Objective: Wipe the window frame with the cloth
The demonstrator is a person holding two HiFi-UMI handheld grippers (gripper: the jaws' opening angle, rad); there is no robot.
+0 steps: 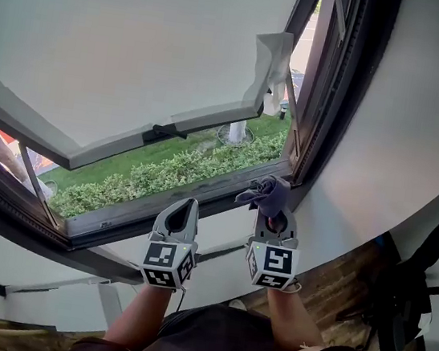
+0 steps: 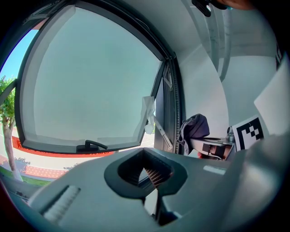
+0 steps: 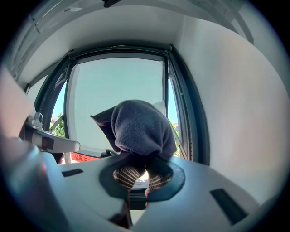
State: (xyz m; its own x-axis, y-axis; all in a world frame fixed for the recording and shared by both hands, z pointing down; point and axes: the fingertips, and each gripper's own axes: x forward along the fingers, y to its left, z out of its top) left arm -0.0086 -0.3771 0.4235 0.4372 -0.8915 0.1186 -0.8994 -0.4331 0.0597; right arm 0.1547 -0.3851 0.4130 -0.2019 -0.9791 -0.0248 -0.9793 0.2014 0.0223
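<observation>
The dark window frame (image 1: 324, 104) surrounds a sash that is swung open outward. My right gripper (image 1: 273, 212) is shut on a bunched dark grey cloth (image 1: 268, 191), held just short of the frame's lower right corner. In the right gripper view the cloth (image 3: 138, 128) bulges over the right gripper (image 3: 138, 175) and hides the frame's bottom rail; the frame's right side (image 3: 190, 118) stands just beyond. My left gripper (image 1: 185, 209) hovers beside it to the left, shut and empty, under the sill. The left gripper view shows the left gripper (image 2: 146, 170), the cloth (image 2: 195, 128) and the frame (image 2: 174, 105).
A white rag (image 1: 271, 61) hangs from the open sash's corner, with a black handle (image 1: 163, 131) on the sash's lower rail. A green hedge (image 1: 177, 174) lies outside below. The white wall (image 1: 407, 140) curves right; a black office chair (image 1: 419, 298) stands at the lower right.
</observation>
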